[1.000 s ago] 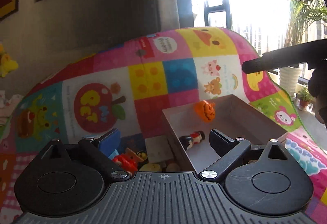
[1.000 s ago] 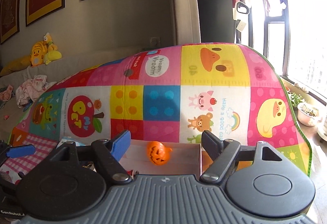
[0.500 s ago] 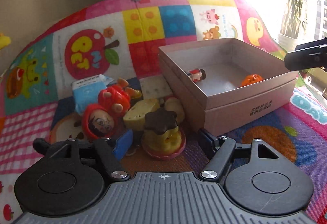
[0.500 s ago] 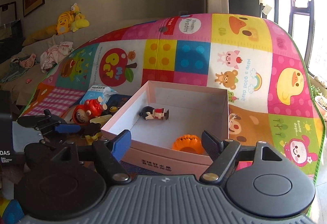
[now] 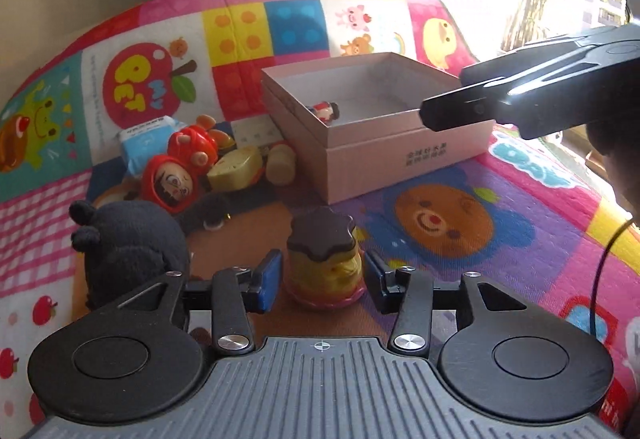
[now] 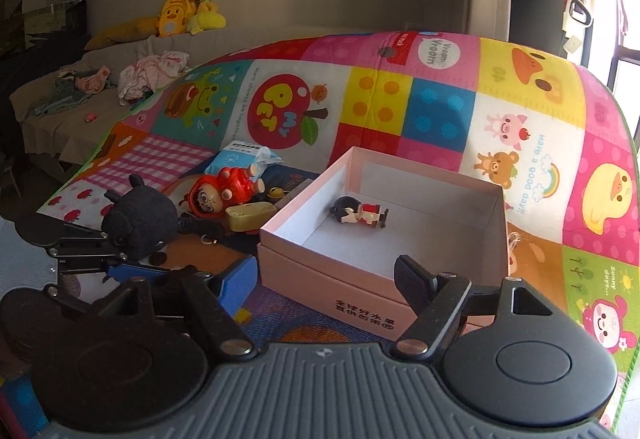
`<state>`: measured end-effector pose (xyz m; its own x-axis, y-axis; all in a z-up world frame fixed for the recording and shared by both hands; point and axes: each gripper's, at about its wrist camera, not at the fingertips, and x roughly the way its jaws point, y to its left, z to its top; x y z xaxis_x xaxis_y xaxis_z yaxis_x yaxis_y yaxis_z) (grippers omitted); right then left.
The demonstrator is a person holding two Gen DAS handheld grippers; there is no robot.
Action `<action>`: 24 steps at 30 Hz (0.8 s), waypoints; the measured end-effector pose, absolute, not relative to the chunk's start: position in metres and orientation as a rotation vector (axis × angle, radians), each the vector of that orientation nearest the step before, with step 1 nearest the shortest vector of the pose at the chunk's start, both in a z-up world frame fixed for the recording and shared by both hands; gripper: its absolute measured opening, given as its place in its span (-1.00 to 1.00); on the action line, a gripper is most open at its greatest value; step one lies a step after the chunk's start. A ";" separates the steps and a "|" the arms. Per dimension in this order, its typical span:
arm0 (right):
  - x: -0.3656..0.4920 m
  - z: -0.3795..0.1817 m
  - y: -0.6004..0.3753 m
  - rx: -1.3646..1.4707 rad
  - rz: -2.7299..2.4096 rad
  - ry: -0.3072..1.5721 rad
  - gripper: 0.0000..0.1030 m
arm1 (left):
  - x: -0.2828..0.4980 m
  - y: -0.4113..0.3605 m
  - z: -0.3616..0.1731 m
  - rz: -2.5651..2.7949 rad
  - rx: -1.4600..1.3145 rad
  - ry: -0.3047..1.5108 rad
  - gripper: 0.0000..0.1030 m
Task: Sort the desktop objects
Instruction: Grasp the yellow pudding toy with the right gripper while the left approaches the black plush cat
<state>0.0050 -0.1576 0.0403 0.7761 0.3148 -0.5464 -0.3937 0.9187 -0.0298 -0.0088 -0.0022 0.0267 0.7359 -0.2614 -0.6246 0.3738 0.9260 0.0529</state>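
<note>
Pudding toy [image 5: 322, 259] sits between the left tongs [image 5: 322, 281] – released, not touching; right tongs [image 6: 326, 285] released.

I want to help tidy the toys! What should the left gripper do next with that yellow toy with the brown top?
Probably close. The left gripper is open with the yellow toy standing between its fingers, not yet squeezed. Gripping it comes before lifting it toward the pink box.

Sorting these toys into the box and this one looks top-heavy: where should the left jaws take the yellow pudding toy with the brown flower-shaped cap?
Grip the yellow pudding toy with the brown flower-shaped cap on its yellow body, below the overhanging cap, coming level from the near side. It stands upright, and the left gripper already straddles it, jaws open.
</note>
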 end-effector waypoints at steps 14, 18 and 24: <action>0.025 0.002 -0.090 -0.188 0.630 0.749 0.50 | 0.009 0.061 0.032 0.053 0.242 0.625 0.80; 0.027 -0.005 -0.091 -0.167 0.639 0.780 -0.03 | 0.022 0.071 0.039 0.111 0.207 0.602 0.79; 0.029 -0.007 -0.126 -0.138 0.504 0.818 -0.19 | 0.008 0.052 0.062 0.001 0.166 0.526 0.84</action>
<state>0.0291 -0.1262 -0.0068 0.5732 0.3764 -0.7278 -0.4808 0.8738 0.0733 0.0081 0.0520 0.0616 0.8653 0.0431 -0.4994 0.0419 0.9866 0.1577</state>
